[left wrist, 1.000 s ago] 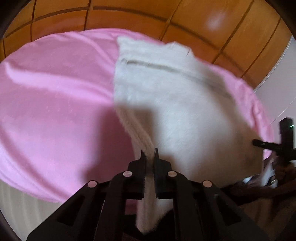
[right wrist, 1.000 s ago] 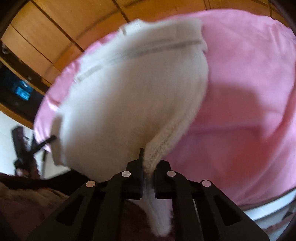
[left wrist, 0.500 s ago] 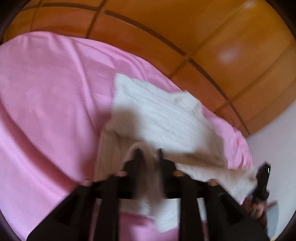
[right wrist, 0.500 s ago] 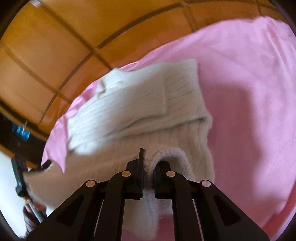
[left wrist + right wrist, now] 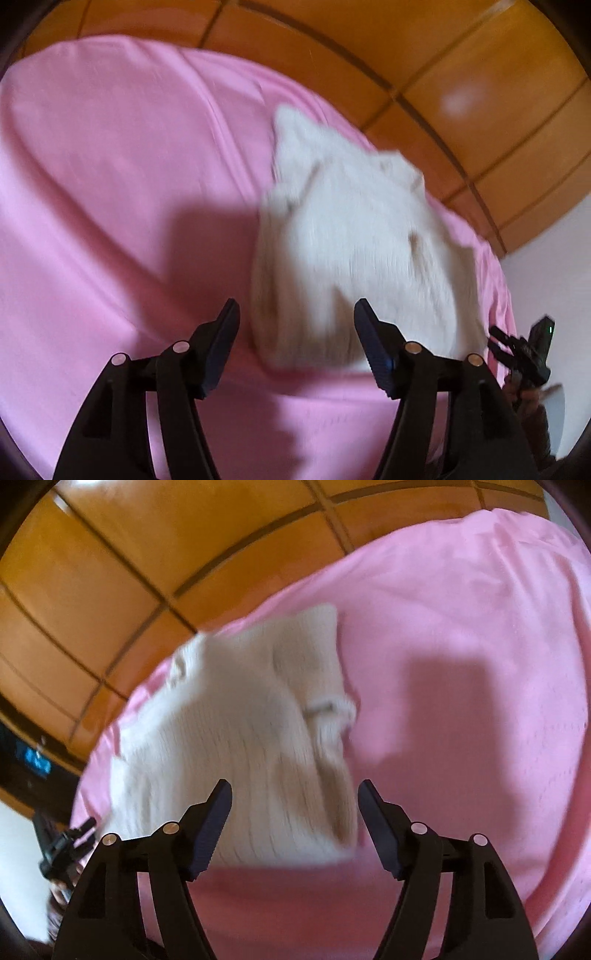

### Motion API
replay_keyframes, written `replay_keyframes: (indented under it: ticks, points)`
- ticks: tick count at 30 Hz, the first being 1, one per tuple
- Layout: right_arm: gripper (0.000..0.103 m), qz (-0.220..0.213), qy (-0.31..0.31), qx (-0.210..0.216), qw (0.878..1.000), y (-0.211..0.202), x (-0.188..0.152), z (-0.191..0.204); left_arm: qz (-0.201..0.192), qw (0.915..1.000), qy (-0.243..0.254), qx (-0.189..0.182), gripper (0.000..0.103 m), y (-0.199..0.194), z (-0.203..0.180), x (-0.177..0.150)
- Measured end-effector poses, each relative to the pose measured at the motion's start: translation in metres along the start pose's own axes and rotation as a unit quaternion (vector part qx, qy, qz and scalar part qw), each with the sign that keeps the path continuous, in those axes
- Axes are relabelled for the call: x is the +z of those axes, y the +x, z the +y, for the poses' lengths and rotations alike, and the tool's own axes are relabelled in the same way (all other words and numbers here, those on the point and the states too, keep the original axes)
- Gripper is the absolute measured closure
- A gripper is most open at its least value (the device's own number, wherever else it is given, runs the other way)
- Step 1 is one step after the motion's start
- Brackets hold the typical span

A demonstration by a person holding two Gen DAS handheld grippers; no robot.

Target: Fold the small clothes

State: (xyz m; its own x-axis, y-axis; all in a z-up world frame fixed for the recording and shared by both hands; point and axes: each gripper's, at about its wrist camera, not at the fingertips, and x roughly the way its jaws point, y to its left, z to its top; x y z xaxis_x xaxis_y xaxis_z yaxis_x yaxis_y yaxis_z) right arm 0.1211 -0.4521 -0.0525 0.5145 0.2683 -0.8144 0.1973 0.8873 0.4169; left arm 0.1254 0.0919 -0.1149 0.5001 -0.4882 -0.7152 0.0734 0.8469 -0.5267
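A cream knitted garment (image 5: pixel 354 251) lies folded over on a pink sheet (image 5: pixel 110 184). It also shows in the right wrist view (image 5: pixel 251 746), on the same pink sheet (image 5: pixel 461 664). My left gripper (image 5: pixel 295 321) is open and empty, just above the garment's near left edge. My right gripper (image 5: pixel 293 797) is open and empty over the garment's near right edge. The right gripper appears at the far right of the left wrist view (image 5: pixel 524 350), and the left gripper at the far left of the right wrist view (image 5: pixel 62 842). Both views are blurred.
An orange wooden panelled headboard (image 5: pixel 424 55) rises behind the sheet, also in the right wrist view (image 5: pixel 147 554). A white wall (image 5: pixel 554 277) stands at the right. A dark device with a blue display (image 5: pixel 35 762) sits at the left.
Both grippers were shut on the garment's edge, carried it forward over itself, then opened and let go. The garment now lies folded on the sheet.
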Motion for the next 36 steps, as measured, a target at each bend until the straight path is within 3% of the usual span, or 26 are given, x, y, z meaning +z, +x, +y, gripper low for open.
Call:
replay_keyframes:
  ticks: [2,4,5,6,9,15,20,23,24,26,28,31,34,35,36]
  points:
    - [0.037,0.021,-0.027,-0.010,0.999,0.014,-0.012,0.008,0.018,0.9997,0.014,0.003,0.046,0.011,-0.007,-0.008]
    - [0.051,0.028,-0.053,-0.032,0.998,0.027,-0.020,0.017,0.021,0.9993,0.024,0.020,0.081,0.017,-0.011,-0.011]
    - [0.062,0.027,-0.073,-0.051,0.996,0.033,-0.022,0.024,0.026,0.9991,0.022,0.024,0.084,0.018,-0.012,-0.010]
    - [0.082,0.026,-0.081,-0.056,0.995,0.033,-0.023,0.027,0.022,0.9992,0.018,0.028,0.087,0.017,-0.013,-0.009]
    - [0.094,0.018,-0.079,-0.050,0.995,0.022,-0.017,0.032,0.007,0.9993,0.016,0.032,0.090,0.003,-0.015,-0.009]
    - [0.096,-0.010,-0.094,-0.028,0.995,-0.030,-0.026,0.037,-0.007,0.9997,0.017,0.018,0.092,-0.037,-0.021,-0.029]
    - [0.096,0.032,-0.101,-0.036,0.994,-0.052,-0.062,0.021,0.026,0.9994,0.003,0.023,0.092,-0.056,-0.011,-0.074]
    - [0.096,0.069,-0.091,-0.043,0.992,-0.054,-0.085,0.005,0.050,0.9977,0.010,0.045,0.087,-0.056,-0.009,-0.094]
    - [0.095,0.079,-0.094,-0.045,0.991,-0.053,-0.090,0.003,0.050,0.9963,0.017,0.068,0.077,-0.057,-0.011,-0.095]
    - [0.093,0.078,-0.099,-0.067,0.990,-0.052,-0.088,0.005,0.033,0.9899,0.041,0.131,0.074,-0.062,-0.019,-0.086]
    - [0.080,0.066,-0.102,-0.084,0.989,-0.056,-0.078,0.008,0.003,0.9916,0.056,0.116,0.074,-0.071,-0.029,-0.073]
    - [0.078,0.018,-0.138,-0.093,0.986,-0.062,-0.059,0.029,-0.038,0.9925,0.096,0.065,0.073,-0.078,-0.056,-0.052]
    - [0.078,-0.002,-0.169,-0.068,0.983,-0.046,-0.045,0.061,-0.030,0.9893,0.138,0.036,0.066,-0.049,-0.087,-0.035]
    - [0.078,-0.001,-0.182,-0.058,0.982,-0.033,-0.043,0.077,-0.027,0.9881,0.146,0.040,0.063,-0.040,-0.090,-0.033]
    - [0.071,0.000,-0.192,-0.055,0.980,-0.022,-0.041,0.089,-0.022,0.9870,0.151,0.049,0.057,-0.028,-0.094,-0.031]
